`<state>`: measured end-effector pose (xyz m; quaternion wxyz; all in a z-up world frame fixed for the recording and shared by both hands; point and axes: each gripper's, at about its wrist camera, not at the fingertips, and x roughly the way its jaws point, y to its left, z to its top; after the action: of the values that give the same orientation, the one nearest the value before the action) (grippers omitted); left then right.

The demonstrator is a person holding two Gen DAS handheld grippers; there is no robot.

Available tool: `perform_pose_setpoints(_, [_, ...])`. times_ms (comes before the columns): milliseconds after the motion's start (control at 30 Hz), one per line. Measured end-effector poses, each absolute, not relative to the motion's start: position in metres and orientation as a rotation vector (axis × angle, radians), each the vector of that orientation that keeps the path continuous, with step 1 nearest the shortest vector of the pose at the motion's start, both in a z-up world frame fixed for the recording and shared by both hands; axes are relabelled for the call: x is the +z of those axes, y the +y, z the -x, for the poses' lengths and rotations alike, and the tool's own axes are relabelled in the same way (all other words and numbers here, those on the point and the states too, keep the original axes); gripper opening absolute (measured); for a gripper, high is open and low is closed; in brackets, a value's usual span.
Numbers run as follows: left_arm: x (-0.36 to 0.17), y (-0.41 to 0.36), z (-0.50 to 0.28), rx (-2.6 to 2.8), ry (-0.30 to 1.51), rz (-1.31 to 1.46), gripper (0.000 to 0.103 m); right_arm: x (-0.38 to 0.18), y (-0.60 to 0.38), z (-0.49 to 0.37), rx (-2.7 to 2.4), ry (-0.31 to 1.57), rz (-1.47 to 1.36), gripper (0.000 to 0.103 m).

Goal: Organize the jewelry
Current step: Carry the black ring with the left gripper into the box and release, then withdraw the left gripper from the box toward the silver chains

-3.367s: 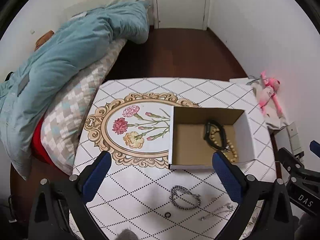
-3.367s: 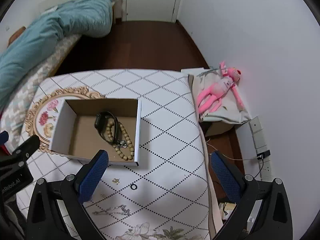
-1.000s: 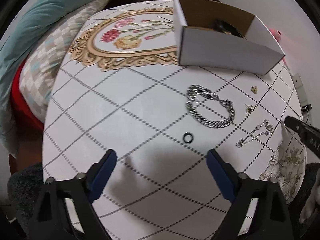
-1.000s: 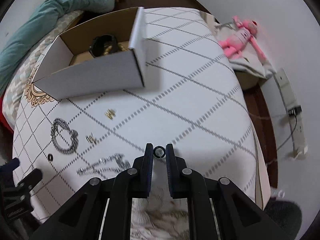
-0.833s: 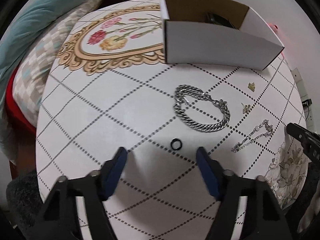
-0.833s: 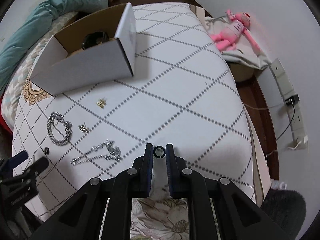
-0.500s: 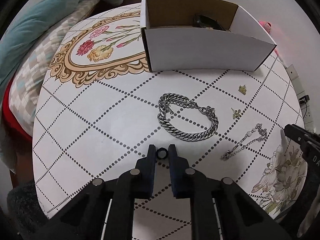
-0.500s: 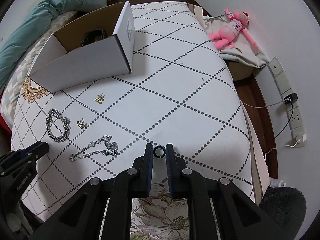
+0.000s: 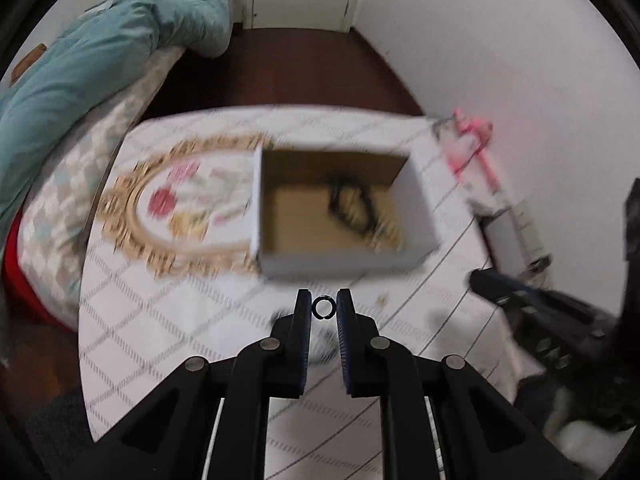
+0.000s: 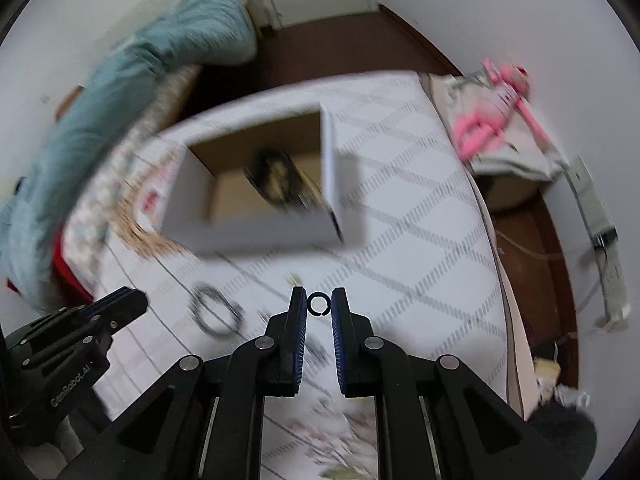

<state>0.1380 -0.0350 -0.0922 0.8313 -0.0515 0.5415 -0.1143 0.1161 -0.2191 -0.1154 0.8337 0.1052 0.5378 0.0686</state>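
My left gripper (image 9: 323, 306) is shut on a small black ring (image 9: 323, 307), held above the table in front of the open white cardboard box (image 9: 340, 258). My right gripper (image 10: 318, 303) is shut on a second small black ring (image 10: 318, 303), also held above the table short of the box (image 10: 248, 236). The box holds a black band and a bead bracelet (image 9: 356, 208). A silver chain bracelet (image 10: 216, 312) lies on the table left of my right gripper. A small gold earring (image 9: 382, 300) lies near the box. Both views are motion-blurred.
The table (image 9: 132, 320) has a white diamond-pattern cloth with a gold floral oval. A bed with a teal duvet (image 9: 100, 52) stands to the left. A pink plush toy (image 10: 496, 120) lies to the right by the wall. The other gripper shows in each view's side.
My left gripper closed on the black ring on the table and lifted it. Both grippers have risen and tilted up toward the box, each with its ring.
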Motion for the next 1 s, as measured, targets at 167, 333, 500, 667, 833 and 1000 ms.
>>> perform_pose_setpoints(167, [-0.094, -0.037, -0.204, -0.246, 1.175, 0.1, 0.01, -0.108, -0.209, -0.182, 0.171, 1.145, -0.205, 0.013])
perform_pose_setpoints(333, [-0.115, -0.036, -0.246, -0.211, 1.251, 0.078, 0.011, -0.125, -0.201, -0.237, 0.17, 1.227, -0.162, 0.013])
perform_pose_setpoints(500, [-0.132, -0.029, -0.269, -0.135, 1.326, 0.069, 0.024, -0.145, -0.198, -0.267, 0.143, 1.329, -0.121, 0.014])
perform_pose_setpoints(667, [-0.125, -0.022, -0.27, -0.088, 1.274, 0.041, 0.065, -0.143, -0.206, -0.269, 0.113, 1.316, -0.105, 0.03])
perform_pose_setpoints(833, [-0.127, -0.016, -0.261, -0.052, 1.25, 0.015, 0.078, -0.134, -0.212, -0.256, 0.068, 1.278, -0.057, 0.034])
perform_pose_setpoints(1000, [-0.133, -0.013, -0.246, -0.009, 1.217, -0.011, 0.102, -0.132, -0.212, -0.24, 0.012, 1.242, -0.003, 0.069])
